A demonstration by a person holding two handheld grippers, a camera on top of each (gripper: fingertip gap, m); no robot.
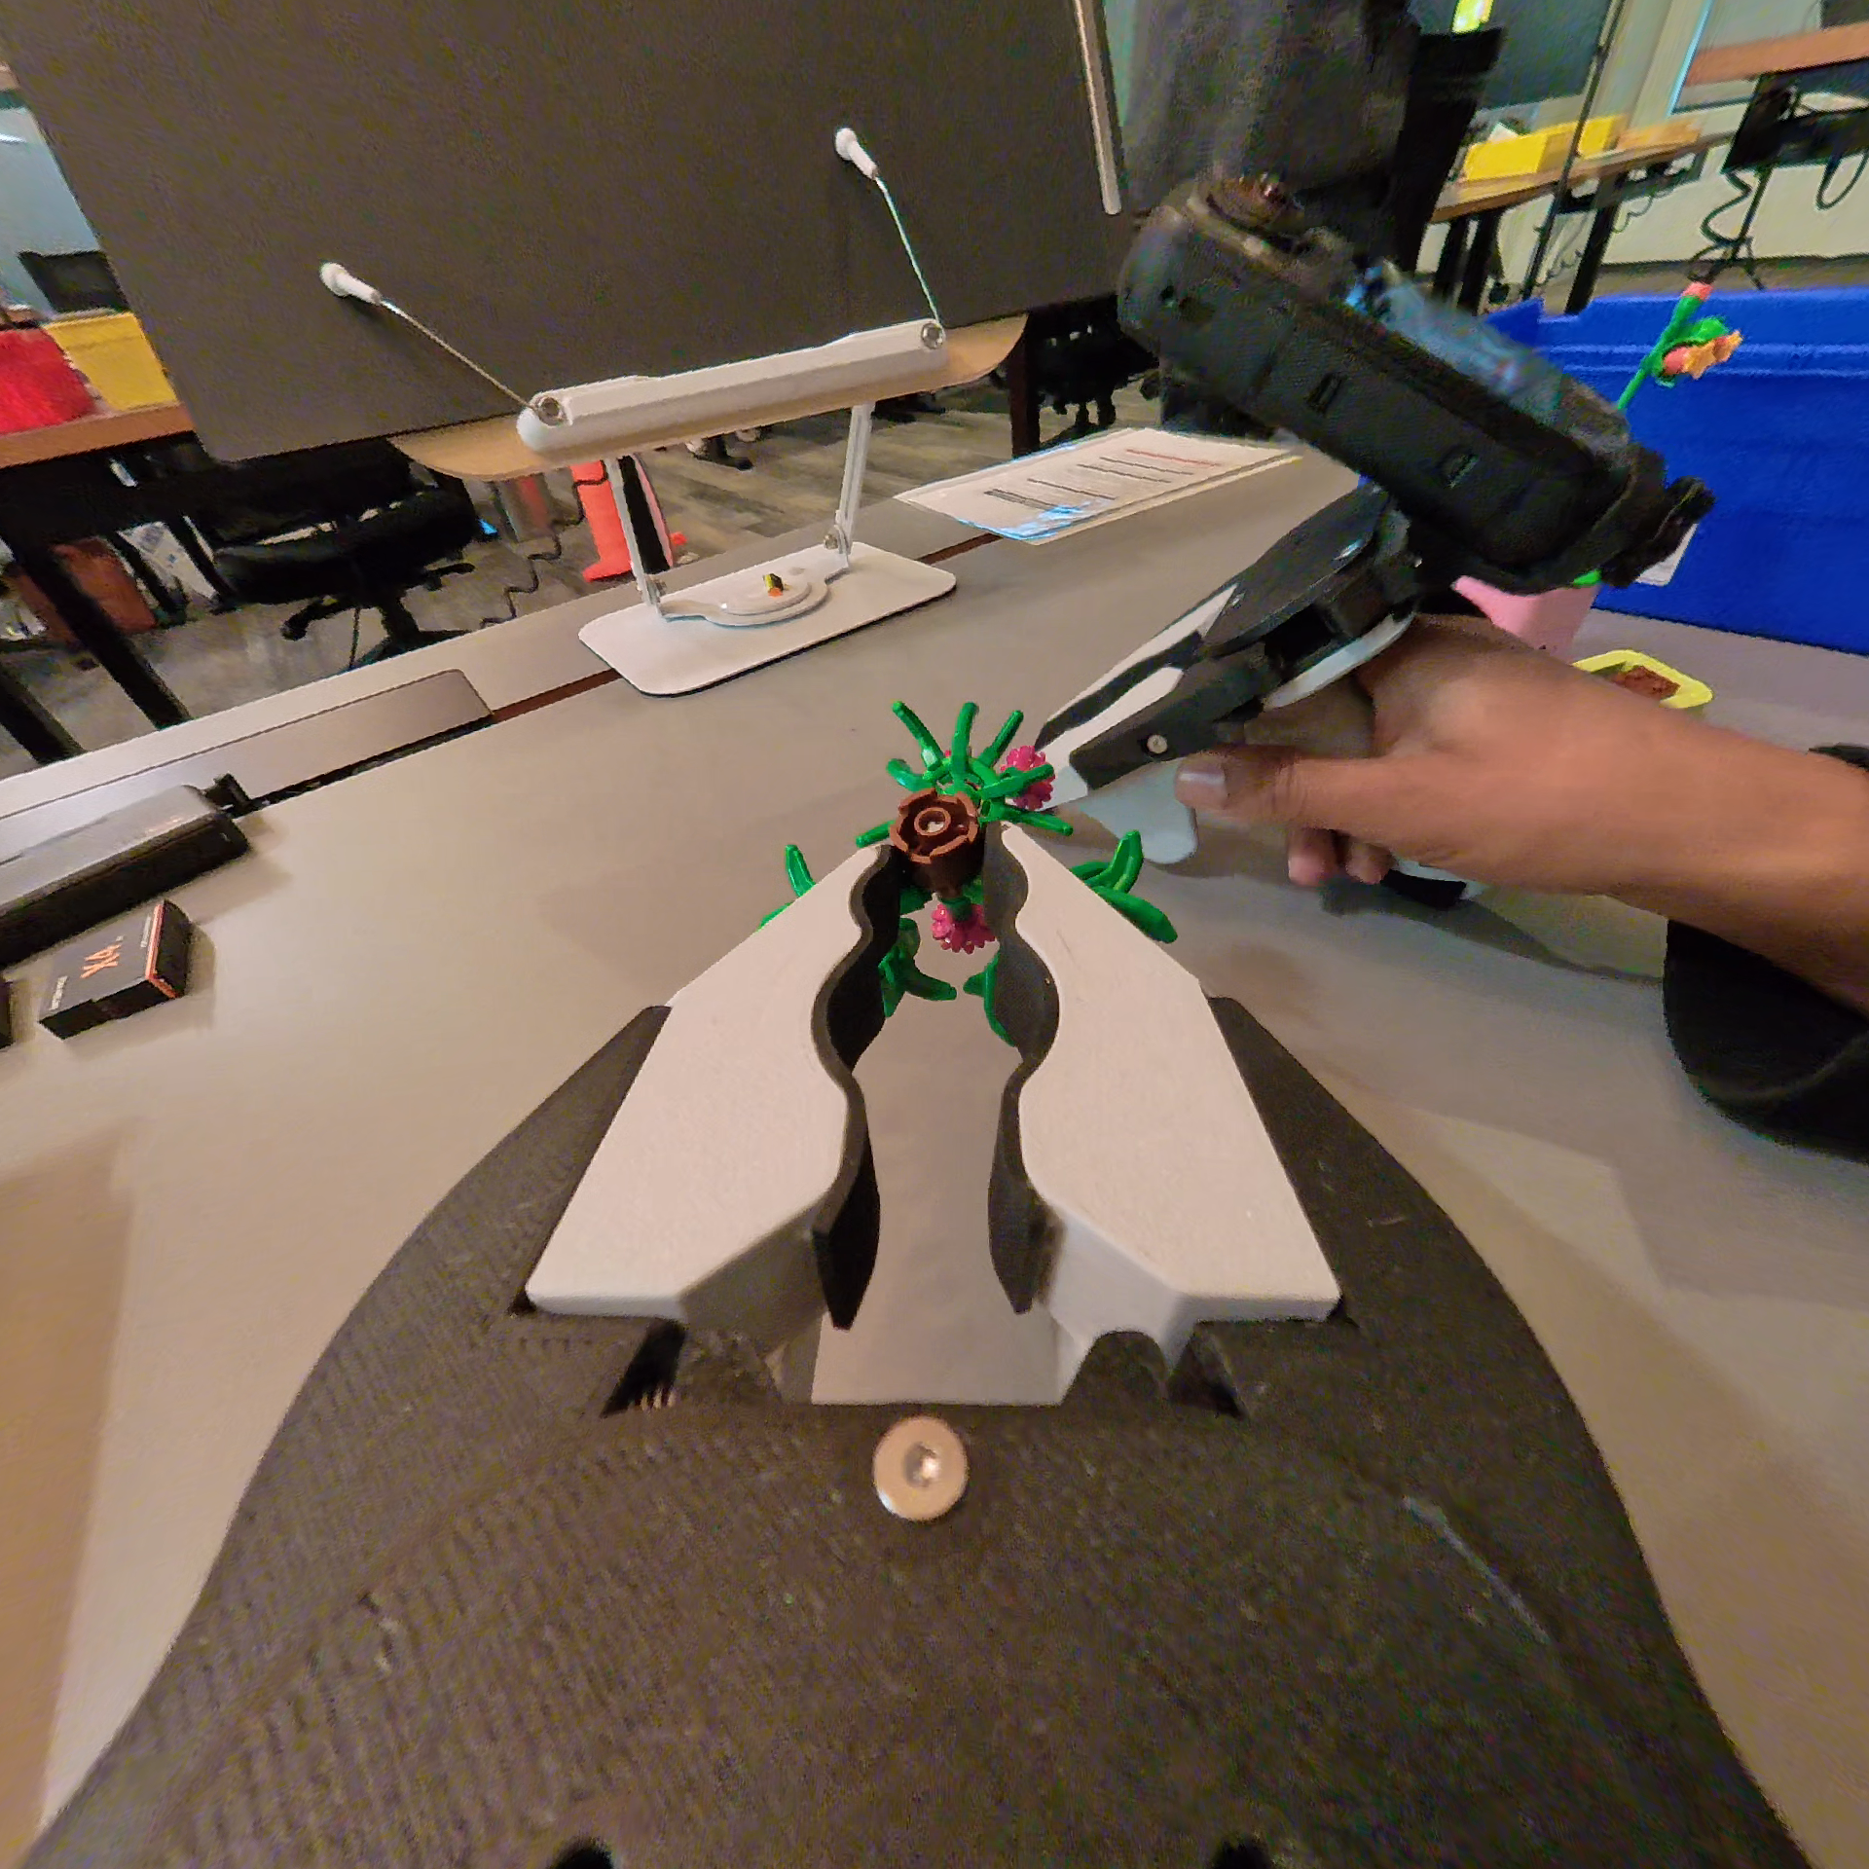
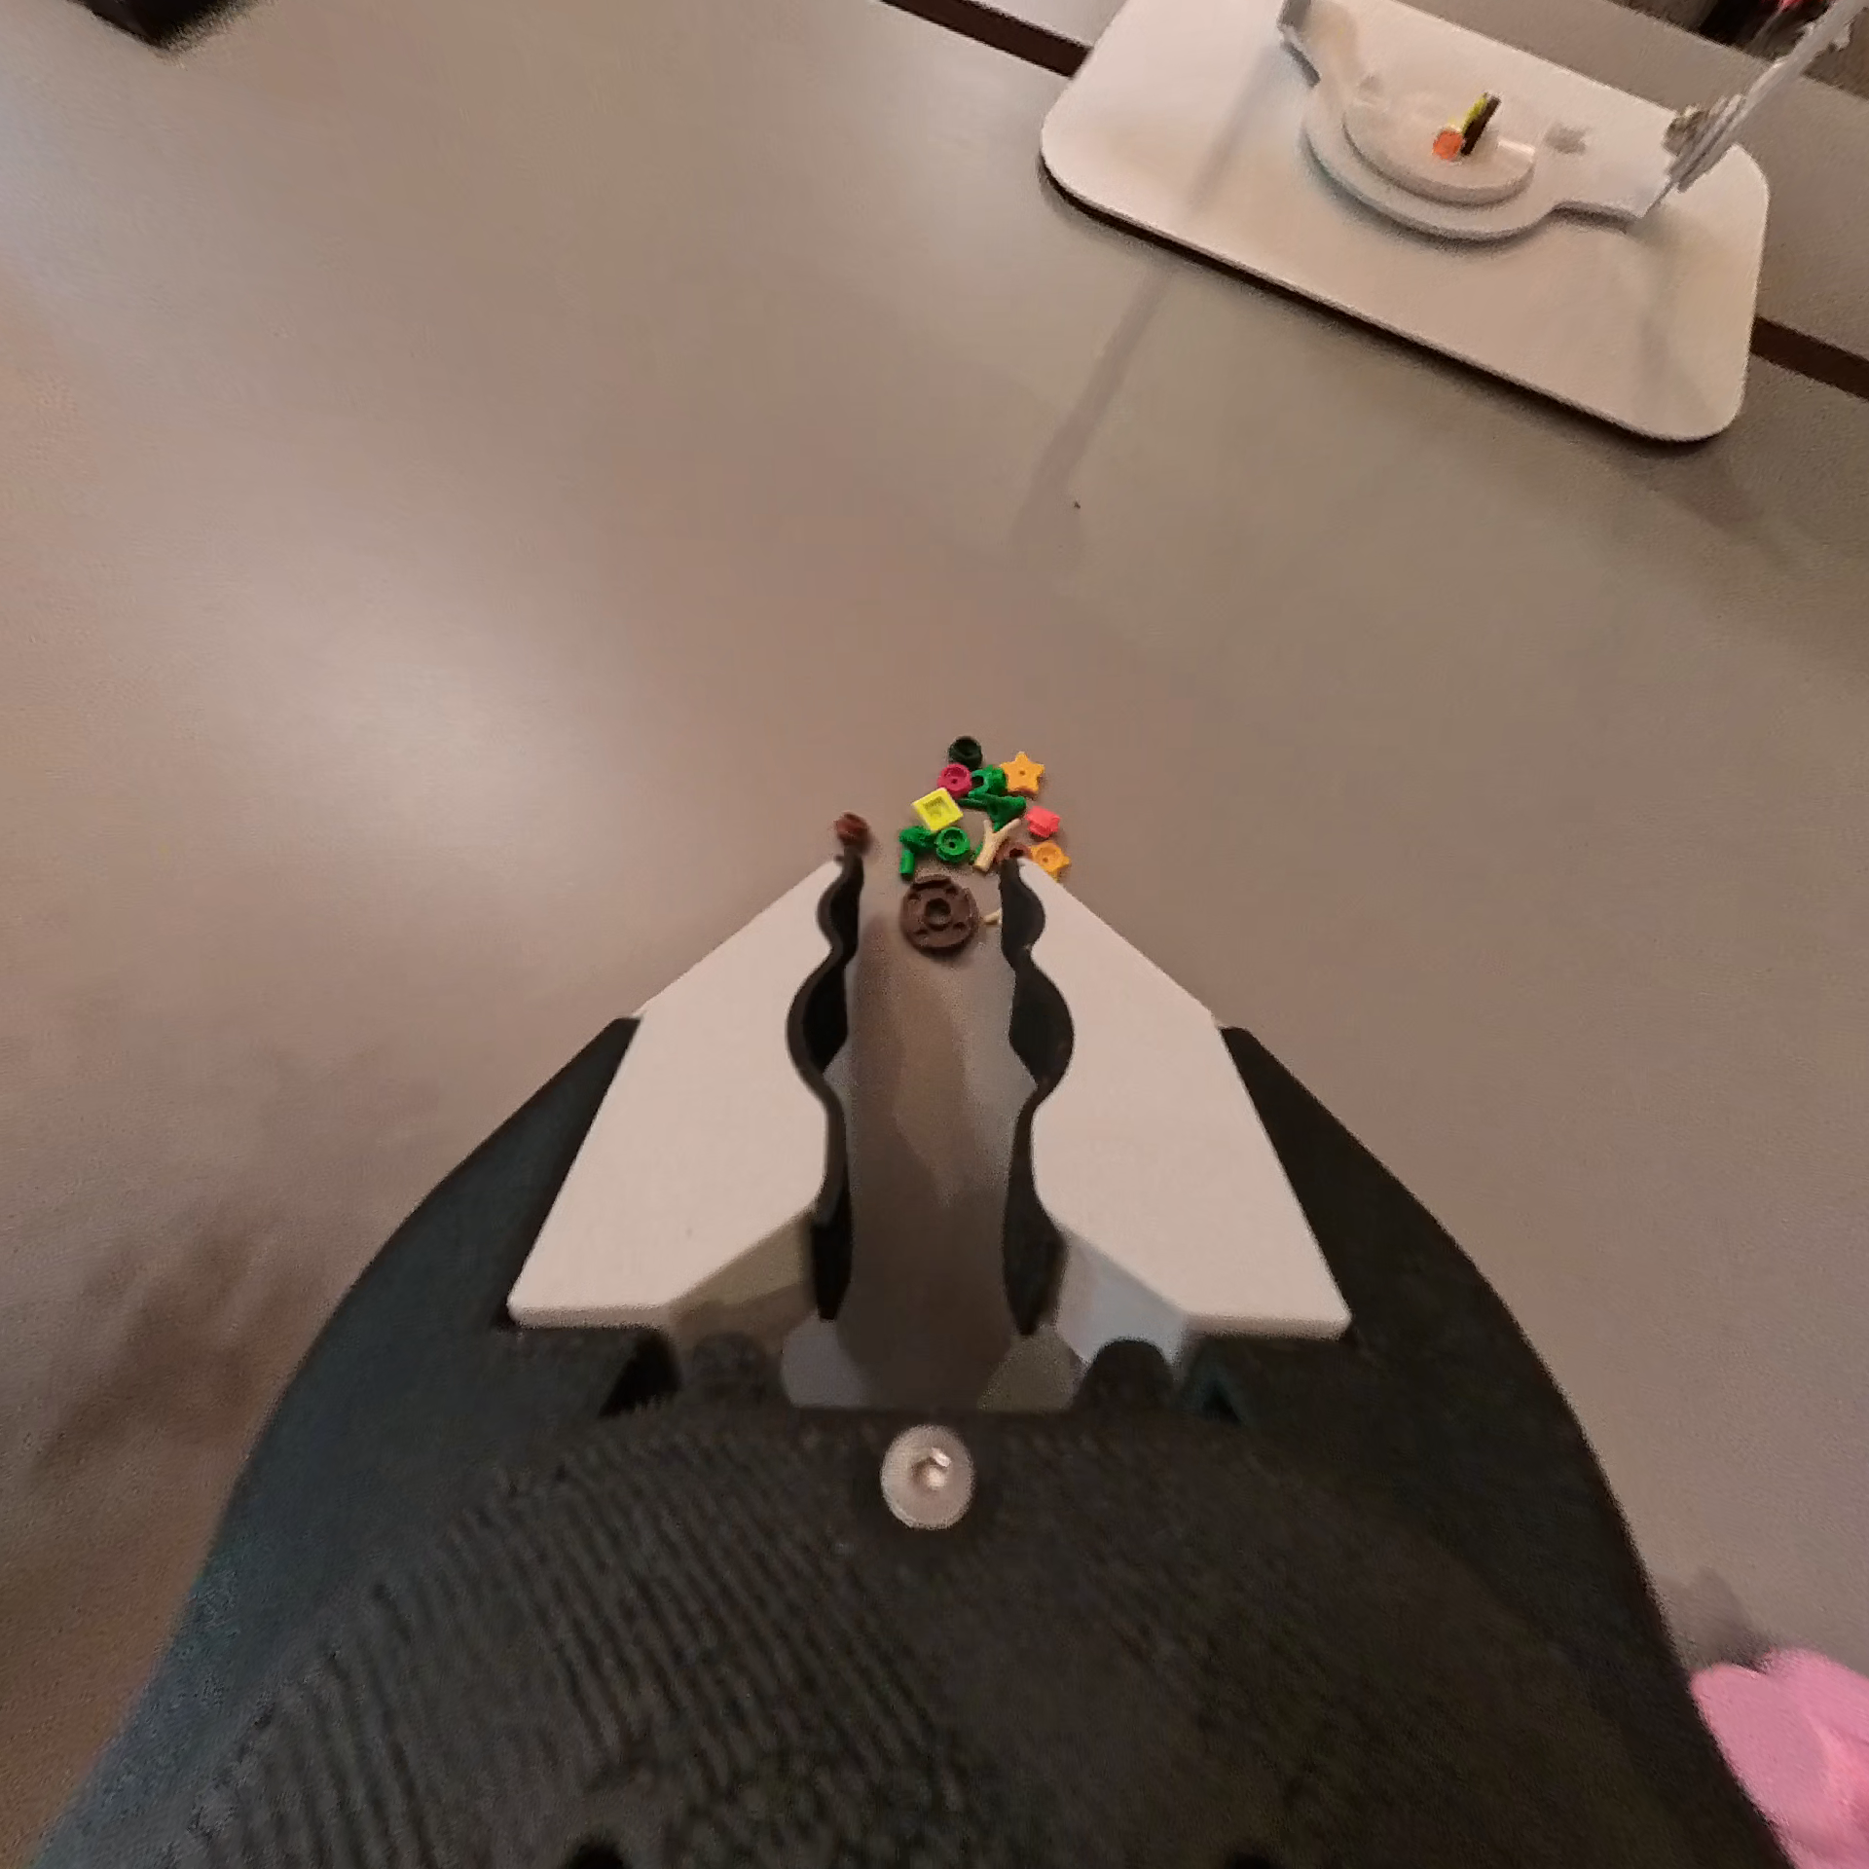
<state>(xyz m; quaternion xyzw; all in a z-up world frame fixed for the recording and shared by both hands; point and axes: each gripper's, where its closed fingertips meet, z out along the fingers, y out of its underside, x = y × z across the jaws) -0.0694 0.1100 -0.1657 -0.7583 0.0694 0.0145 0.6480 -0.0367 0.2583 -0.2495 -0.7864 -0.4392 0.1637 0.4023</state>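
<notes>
My left gripper (image 1: 943,848) is shut on the brown round stem end (image 1: 937,831) of a toy plant with green leaves (image 1: 956,753) and magenta flowers (image 1: 959,925), held above the grey table. My right gripper, held by a hand (image 1: 1497,769), shows in the left wrist view with its fingertips (image 1: 1057,774) beside a magenta flower of that plant. In the right wrist view my right gripper (image 2: 936,870) is open and empty above the table. A brown round plate (image 2: 936,915) lies between its tips, just before a pile of small coloured toy pieces (image 2: 986,814).
A white stand (image 1: 769,617) bearing a dark board stands at the back; its base also shows in the right wrist view (image 2: 1517,303). A blue bin (image 1: 1770,455), a yellow tray (image 1: 1643,688) and a paper sheet (image 1: 1092,475) lie right. A black box (image 1: 111,971) lies left. Spacing between my two grippers at the tips: around 15 cm.
</notes>
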